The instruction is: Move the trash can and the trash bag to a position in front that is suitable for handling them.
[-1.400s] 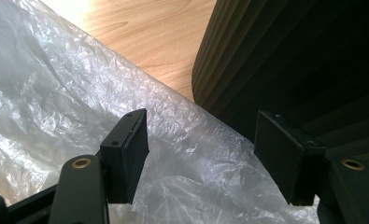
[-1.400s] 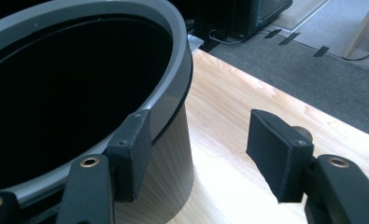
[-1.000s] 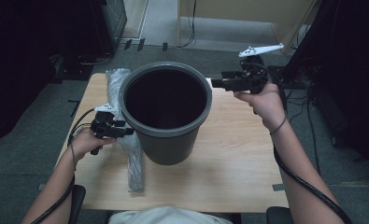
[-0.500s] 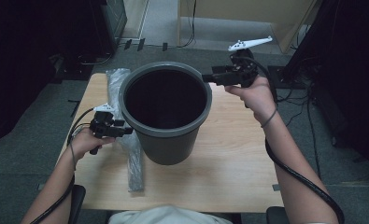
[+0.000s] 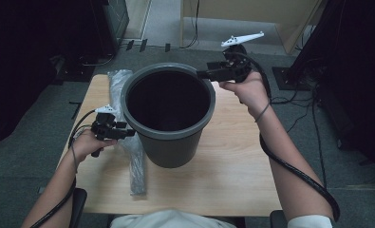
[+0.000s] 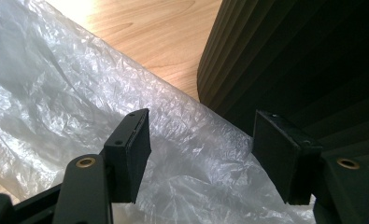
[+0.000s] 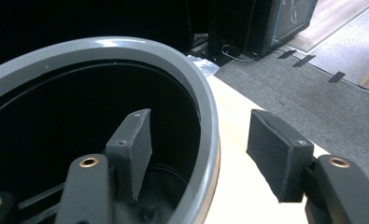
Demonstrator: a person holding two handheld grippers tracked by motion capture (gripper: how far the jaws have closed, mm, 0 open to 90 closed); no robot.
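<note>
A dark grey plastic bin (image 5: 168, 142) stands upright in the middle of the wooden table (image 5: 232, 166), its inside dark. A long clear plastic bag (image 5: 136, 166) lies flat along its left side. My left gripper (image 5: 128, 134) hovers low beside the bin's left wall. In the left gripper view it (image 6: 196, 154) is open above the crinkled bag (image 6: 56, 102), with the ribbed bin wall (image 6: 289, 60) to the right. My right gripper (image 5: 200, 74) is at the bin's far right rim. It (image 7: 198, 154) is open and straddles the rim (image 7: 126, 51), one jaw inside and one outside.
The table's left edge is close behind my left hand. Black cables trail from both grippers across the table and off its sides. Dark equipment (image 5: 114, 23) and a wooden cabinet (image 5: 242, 14) stand on the grey floor beyond the table.
My right hand has slid left and slightly farther back along the bin's rim, bringing its jaws over the rim. The left hand and the bin have stayed put.
</note>
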